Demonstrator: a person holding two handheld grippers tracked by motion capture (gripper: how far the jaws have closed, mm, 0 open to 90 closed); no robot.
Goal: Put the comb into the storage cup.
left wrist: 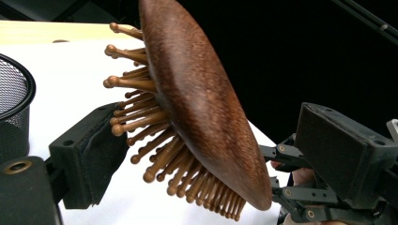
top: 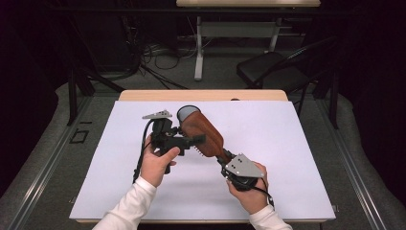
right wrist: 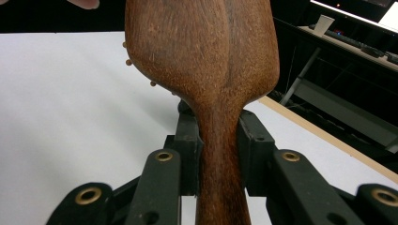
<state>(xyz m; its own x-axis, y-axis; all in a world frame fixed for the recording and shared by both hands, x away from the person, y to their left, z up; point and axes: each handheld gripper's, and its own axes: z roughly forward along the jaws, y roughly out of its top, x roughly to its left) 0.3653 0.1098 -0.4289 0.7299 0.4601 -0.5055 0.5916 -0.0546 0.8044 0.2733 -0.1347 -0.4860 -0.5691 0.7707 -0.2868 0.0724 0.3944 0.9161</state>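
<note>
Two grippers meet over the middle of the white table (top: 287, 158), and both deal with one wooden hairbrush (top: 203, 132). In the right gripper view, the right gripper (right wrist: 220, 145) has its jaws pressed against either side of the brush's narrow handle, clamped firm, with the broad brown back of the head rising straight ahead. From the high view that gripper (top: 229, 157) sits low and to the right, its grey plate on top, held in the person's right hand (top: 249, 191), whose forearm comes up from the bottom edge in a white sleeve. The brush is lifted off the table, angled up and away to the left from that grip.

In the left gripper view, the left gripper (left wrist: 225, 154) has its jaws spread wide, one pad on the bristle side and the other off beyond the smooth back; the near pad lies just beside the wooden pins (whether it touches them I cannot tell), the far one stands apart. From above, the left hand (top: 158, 163) holds its gripper level, pointing right across the brush head.

One black mesh cup (left wrist: 14, 108) stands on the table behind the brush.
</note>
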